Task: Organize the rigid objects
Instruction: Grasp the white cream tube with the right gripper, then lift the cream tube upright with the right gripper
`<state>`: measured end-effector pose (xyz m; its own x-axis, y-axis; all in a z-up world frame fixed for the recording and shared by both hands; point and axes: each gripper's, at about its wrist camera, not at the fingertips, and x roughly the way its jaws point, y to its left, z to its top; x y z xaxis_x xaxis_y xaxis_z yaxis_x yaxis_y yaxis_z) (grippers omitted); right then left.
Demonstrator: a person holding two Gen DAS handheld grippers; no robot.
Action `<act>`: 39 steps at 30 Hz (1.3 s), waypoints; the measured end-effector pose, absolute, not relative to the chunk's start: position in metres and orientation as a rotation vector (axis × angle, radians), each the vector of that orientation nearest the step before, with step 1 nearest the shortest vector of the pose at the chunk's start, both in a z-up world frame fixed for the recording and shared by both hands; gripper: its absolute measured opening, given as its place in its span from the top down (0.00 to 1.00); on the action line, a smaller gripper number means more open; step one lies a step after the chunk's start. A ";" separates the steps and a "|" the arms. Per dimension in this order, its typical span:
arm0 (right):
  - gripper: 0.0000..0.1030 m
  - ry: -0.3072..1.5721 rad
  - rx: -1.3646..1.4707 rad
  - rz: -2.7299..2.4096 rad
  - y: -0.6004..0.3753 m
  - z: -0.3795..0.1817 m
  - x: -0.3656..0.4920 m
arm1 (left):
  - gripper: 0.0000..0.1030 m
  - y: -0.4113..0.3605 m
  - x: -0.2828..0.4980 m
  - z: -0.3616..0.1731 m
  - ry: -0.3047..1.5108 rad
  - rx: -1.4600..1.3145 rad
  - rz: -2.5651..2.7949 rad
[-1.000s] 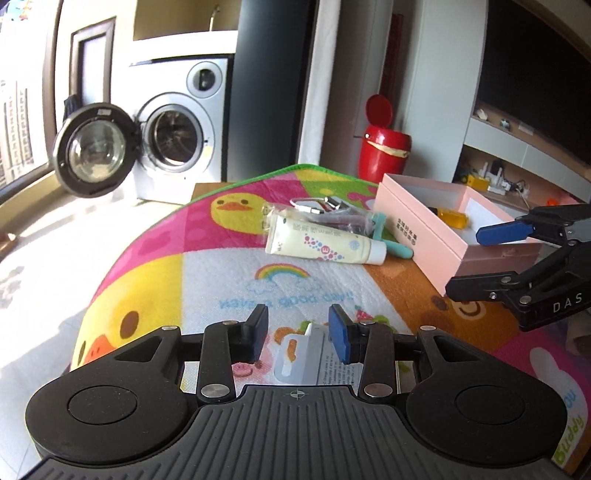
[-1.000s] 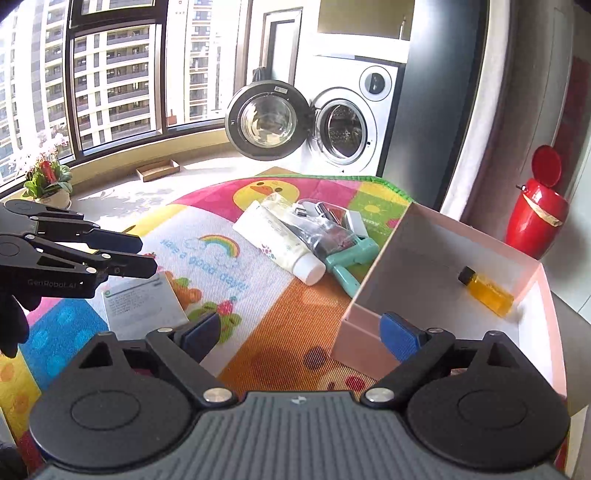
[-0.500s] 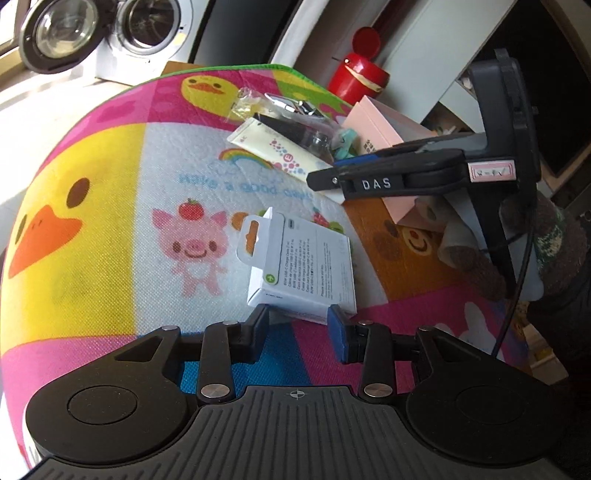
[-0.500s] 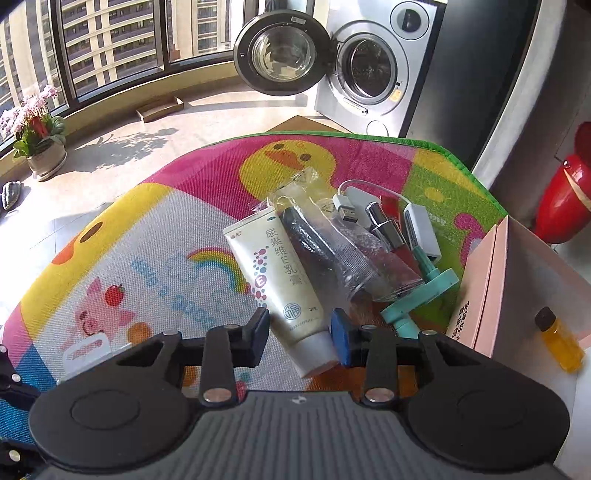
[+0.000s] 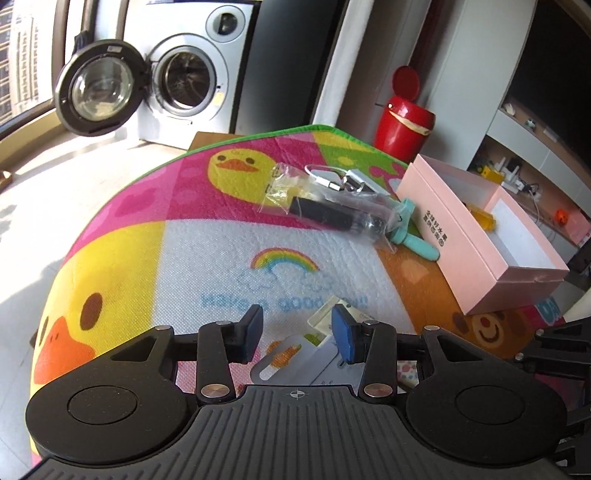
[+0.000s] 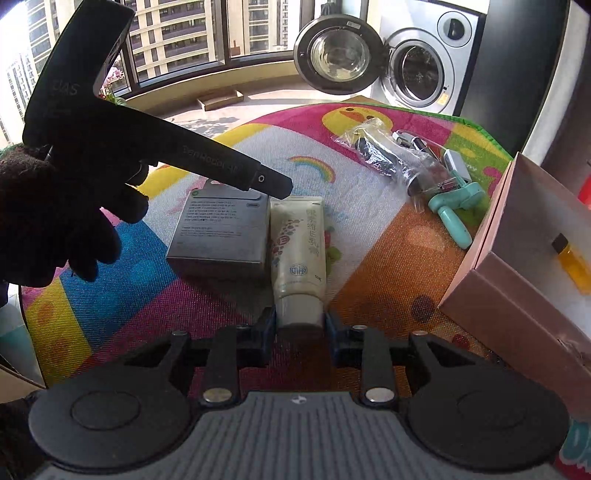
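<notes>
Cream tube (image 6: 298,254) lying on the play mat (image 6: 369,221), cap end nearest the camera, clamped at the cap between the blue pads of the right gripper (image 6: 300,326); jaws narrow, just lately widened a touch, pads pressing both sides of the cap. Just beside the tube, on its left and seemingly touching along one long edge: grey-white carton (image 6: 221,232), flat on the mat, printed face up.

Above the carton in the right wrist view: left gripper (image 6: 284,187), held by a dark-gloved hand (image 6: 55,221), seen side-on. In the left wrist view: left gripper (image 5: 297,338) with jaws at a middling gap, just opened further; carton (image 5: 321,350) showing between and below the pads, right pad near its edge, contact not clear.

Farther out on the mat: clear plastic bag (image 6: 388,158) holding a dark item, small silver pieces (image 6: 417,144) behind it, mint-green handle (image 6: 454,206) beside it. At the right edge: open pink box (image 6: 491,295) containing an amber bottle (image 6: 572,266), well apart from the tube.

Background: washing machine (image 6: 417,70) with door swung open, windows (image 6: 184,33), red bin (image 5: 404,122).
</notes>
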<state>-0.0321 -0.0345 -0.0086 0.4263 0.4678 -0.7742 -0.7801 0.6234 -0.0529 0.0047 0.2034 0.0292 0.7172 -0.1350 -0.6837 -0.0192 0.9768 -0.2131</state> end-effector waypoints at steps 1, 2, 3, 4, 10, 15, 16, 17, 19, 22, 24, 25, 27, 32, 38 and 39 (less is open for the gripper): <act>0.59 0.770 -0.442 0.801 -0.039 -0.008 -0.033 | 0.56 0.203 -0.003 0.035 0.763 -0.202 -0.064; 0.50 0.746 -0.440 0.800 -0.041 -0.007 -0.033 | 0.56 0.204 -0.013 0.040 0.757 -0.191 -0.054; 0.47 0.724 -0.439 0.802 -0.041 -0.007 -0.033 | 0.56 0.204 -0.022 0.045 0.757 -0.181 -0.043; 0.47 0.714 -0.440 0.809 -0.040 -0.007 -0.032 | 0.56 0.206 -0.031 0.050 0.759 -0.182 -0.038; 0.65 0.744 -0.404 0.834 -0.017 -0.020 -0.005 | 0.57 0.226 -0.057 0.044 0.818 -0.424 -0.091; 0.73 0.736 -0.430 0.798 -0.039 -0.019 -0.019 | 0.56 0.214 -0.040 0.032 0.837 -0.409 -0.071; 0.73 0.730 -0.438 0.789 -0.048 -0.020 -0.025 | 0.56 0.209 -0.035 0.032 0.831 -0.385 -0.076; 0.73 0.728 -0.440 0.781 -0.057 -0.019 -0.029 | 0.56 0.202 -0.028 0.032 0.825 -0.349 -0.084; 0.73 0.735 -0.436 0.756 -0.078 -0.018 -0.038 | 0.56 0.186 -0.014 0.031 0.818 -0.270 -0.101; 0.73 0.721 -0.435 0.690 -0.104 -0.017 -0.047 | 0.56 0.160 -0.003 0.034 0.797 -0.149 -0.108; 0.73 0.701 -0.433 0.622 -0.122 -0.019 -0.051 | 0.56 0.140 -0.011 0.043 0.747 -0.020 -0.085; 0.73 0.700 -0.423 0.596 -0.131 -0.020 -0.052 | 0.56 0.130 -0.017 0.048 0.718 0.039 -0.074; 0.67 0.697 -0.384 0.571 -0.144 -0.023 -0.053 | 0.56 0.110 -0.033 0.053 0.670 0.139 -0.097; 0.28 0.696 -0.288 0.523 -0.157 -0.029 -0.048 | 0.54 0.083 -0.033 0.033 0.756 0.220 -0.166; 0.04 0.729 -0.184 0.501 -0.167 -0.037 -0.041 | 0.12 0.071 -0.026 0.020 0.752 0.174 -0.230; 0.02 0.737 -0.176 0.504 -0.167 -0.038 -0.040 | 0.11 0.070 -0.026 0.019 0.747 0.166 -0.233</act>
